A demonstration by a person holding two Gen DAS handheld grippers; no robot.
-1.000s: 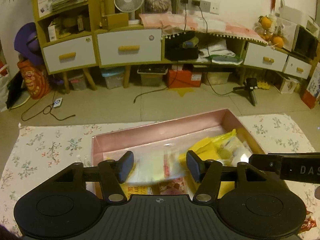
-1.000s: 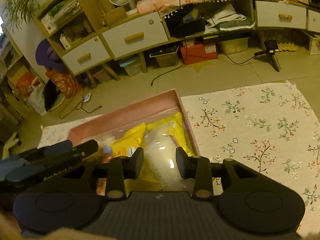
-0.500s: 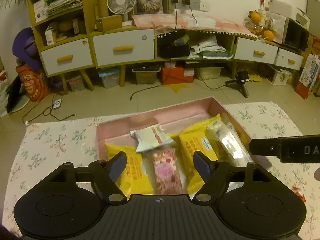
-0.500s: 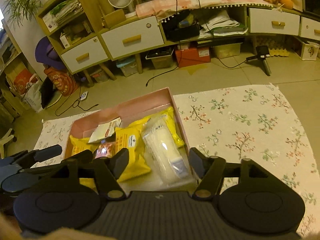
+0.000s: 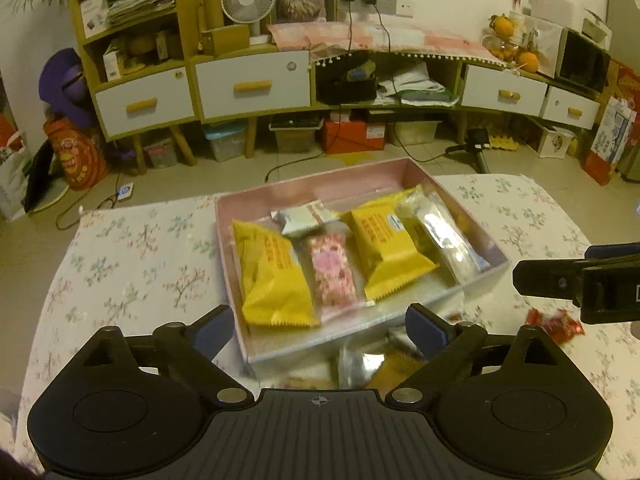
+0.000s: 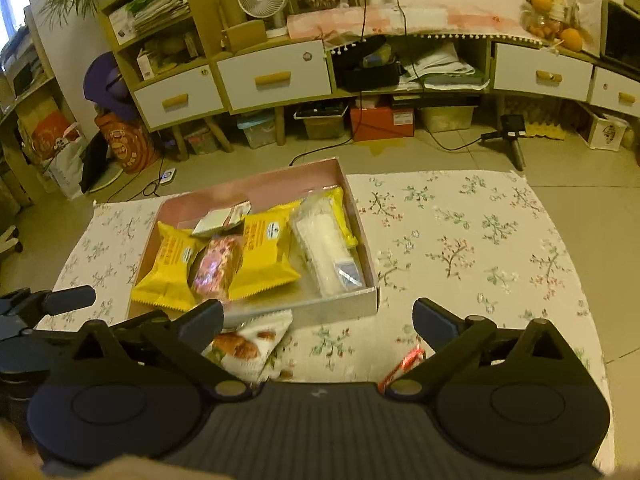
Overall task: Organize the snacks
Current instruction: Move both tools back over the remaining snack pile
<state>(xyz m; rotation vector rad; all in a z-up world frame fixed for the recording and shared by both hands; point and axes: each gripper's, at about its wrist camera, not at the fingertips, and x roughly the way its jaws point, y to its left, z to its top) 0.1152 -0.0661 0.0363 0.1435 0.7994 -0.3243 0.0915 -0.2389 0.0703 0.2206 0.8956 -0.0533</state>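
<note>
A pink box (image 5: 316, 190) (image 6: 256, 186) sits on the floral cloth and holds two yellow packets (image 5: 274, 278) (image 6: 264, 254), a pink sweet bar (image 5: 333, 274) (image 6: 218, 266), a white packet (image 5: 306, 216) and a clear white pack (image 5: 446, 240) (image 6: 326, 246). My left gripper (image 5: 320, 330) is open and empty, just before the box's near wall. My right gripper (image 6: 318, 320) is open and empty, near the box's near right corner. A white biscuit packet (image 6: 250, 344) (image 5: 360, 364) lies on the cloth below the box. A red wrapper (image 5: 554, 324) (image 6: 404, 364) lies to its right.
The floral cloth (image 6: 480, 240) covers a low table with bare cloth to the right of the box. Beyond it are tiled floor, a tripod (image 6: 512, 132), cables and a long cabinet with drawers (image 5: 252, 84).
Both grippers have pulled back and up from inside the box and opened wider. The box's whole contents and the loose packets before it have come into view.
</note>
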